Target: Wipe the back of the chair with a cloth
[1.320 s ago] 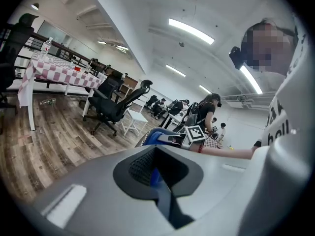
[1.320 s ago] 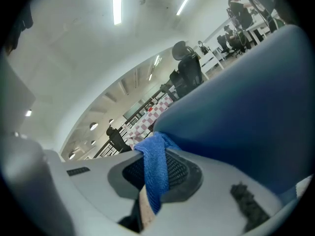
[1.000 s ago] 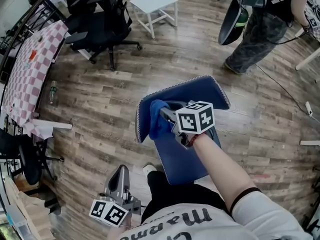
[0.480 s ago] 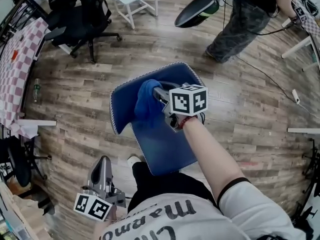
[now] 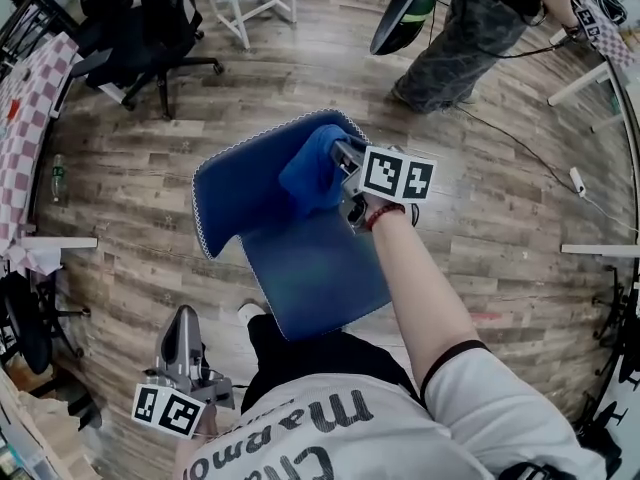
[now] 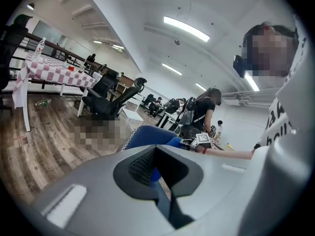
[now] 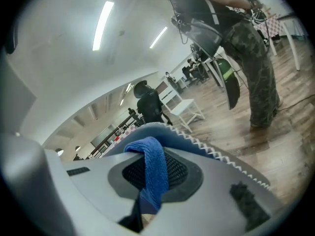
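1. My right gripper [image 5: 348,163] is clamped on the blue cloth [image 5: 312,171], which is pressed to the chair back [image 5: 235,183] near its top edge.
2. My left gripper [image 5: 183,320] hangs low, jaws together, empty.
3. To wipe well I need a flat cloth, even pressure and overlapping strokes.

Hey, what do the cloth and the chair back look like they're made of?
Cloth: likely blue terry or microfibre, judging by its fuzzy matte nap. Chair back: probably woven upholstery fabric, matte blue, with pale zigzag stitching along its edge.
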